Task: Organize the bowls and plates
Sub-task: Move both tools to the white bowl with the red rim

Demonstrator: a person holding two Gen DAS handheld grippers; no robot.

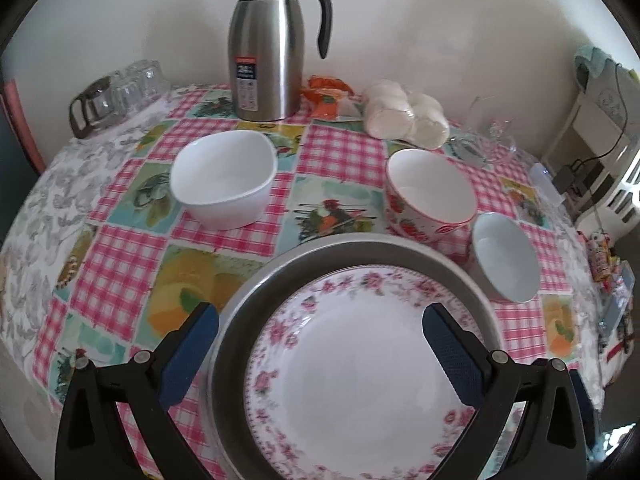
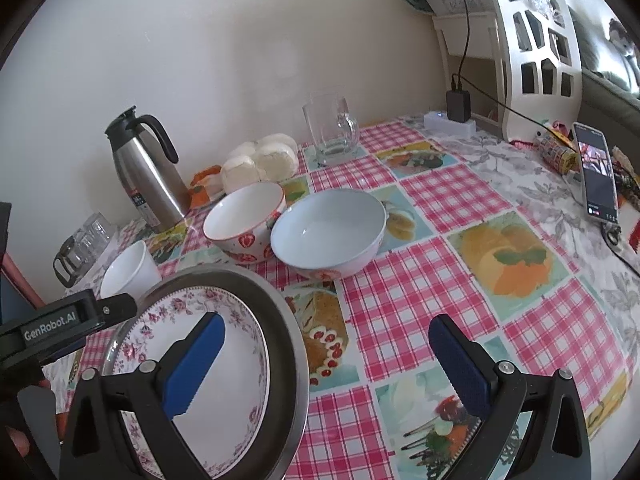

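Observation:
A white plate with a pink flower border (image 1: 352,376) lies inside a dark round metal tray (image 1: 240,312) at the near edge of the table. My left gripper (image 1: 320,354) hovers over it, open: one blue pad is outside the tray rim, the other over the plate. My right gripper (image 2: 326,364) is open too, straddling the tray's right rim (image 2: 290,344), with nothing gripped. Beyond the tray stand a white squarish bowl (image 1: 224,178), a strawberry-patterned bowl (image 1: 430,196) and a pale blue bowl (image 1: 506,256). The right wrist view shows the pale blue bowl (image 2: 328,232) upright beside the strawberry one (image 2: 244,224).
At the wall stand a steel thermos jug (image 1: 268,52), a glass pot with tumblers (image 1: 116,92), a bag of white buns (image 1: 404,116) and a glass mug (image 2: 332,132). A phone (image 2: 598,176) and cables lie at the right by a white shelf (image 2: 532,40).

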